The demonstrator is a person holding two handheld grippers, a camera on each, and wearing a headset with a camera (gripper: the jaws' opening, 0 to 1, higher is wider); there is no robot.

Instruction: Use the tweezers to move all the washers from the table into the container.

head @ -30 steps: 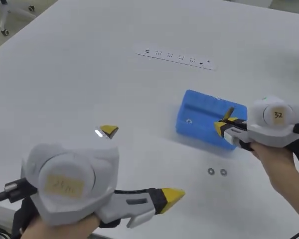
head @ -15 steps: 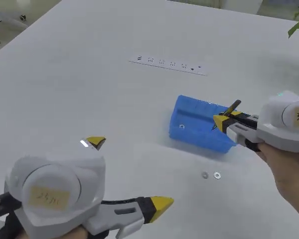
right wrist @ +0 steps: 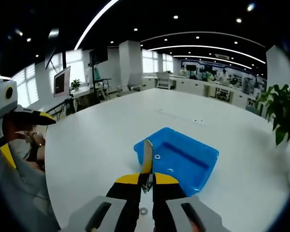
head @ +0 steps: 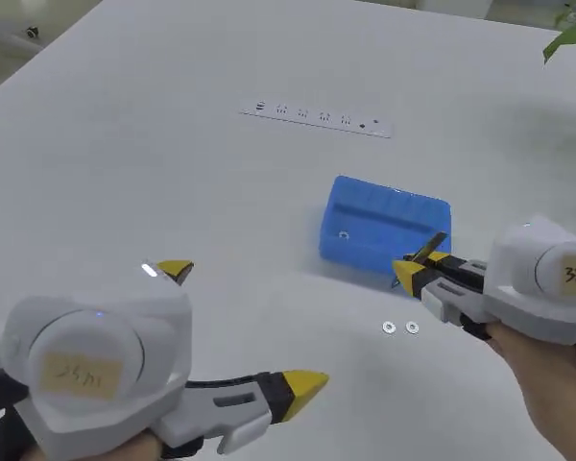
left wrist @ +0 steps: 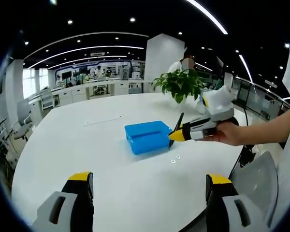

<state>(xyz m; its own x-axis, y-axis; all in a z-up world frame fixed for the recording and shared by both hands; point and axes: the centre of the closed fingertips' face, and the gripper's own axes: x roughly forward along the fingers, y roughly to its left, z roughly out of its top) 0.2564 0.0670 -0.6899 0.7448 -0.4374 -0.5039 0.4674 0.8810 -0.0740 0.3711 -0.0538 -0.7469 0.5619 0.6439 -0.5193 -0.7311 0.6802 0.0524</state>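
1. At lower right of the head view, the right gripper clamped the tweezers, tips too small to read.
2. Two washers lay just below the blue container.
3. Left gripper gaped, lower left.

Round yellow sticker on the white housing of the right gripper is showing the handwritten number "32". Pale yellow sticker on the white round housing of the left gripper is carrying handwritten marks, too faint to read. Markings on the long white strip are coming out too small to read.
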